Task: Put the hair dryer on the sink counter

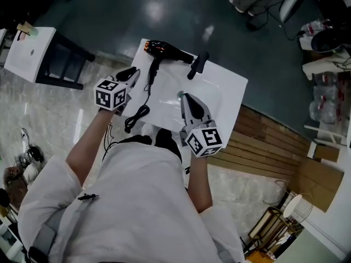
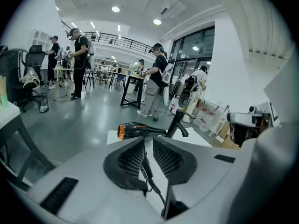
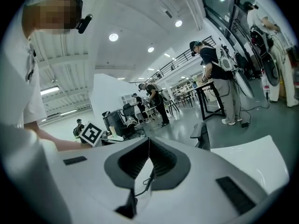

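The black hair dryer [image 1: 167, 50] with an orange nozzle ring lies on the far left corner of the white sink counter [image 1: 222, 86], its handle pointing towards me. Its black cord [image 1: 140, 114] trails off the counter's near edge. My left gripper [image 1: 133, 73] hovers just left of the handle, a little apart from it. In the left gripper view its jaws [image 2: 148, 140] stand a narrow gap apart, and the hair dryer [image 2: 140, 129] and its cord [image 2: 152, 183] show beyond the gap, not pinched. My right gripper [image 1: 185, 96] is shut and empty over the basin, tips touching [image 3: 149, 141].
A black faucet [image 1: 197, 64] stands at the counter's far edge, right of the dryer. A white side table [image 1: 30, 53] sits to the far left. Wooden boards [image 1: 274, 147] lie to the right. Several people [image 2: 79, 55] stand among desks in the hall beyond.
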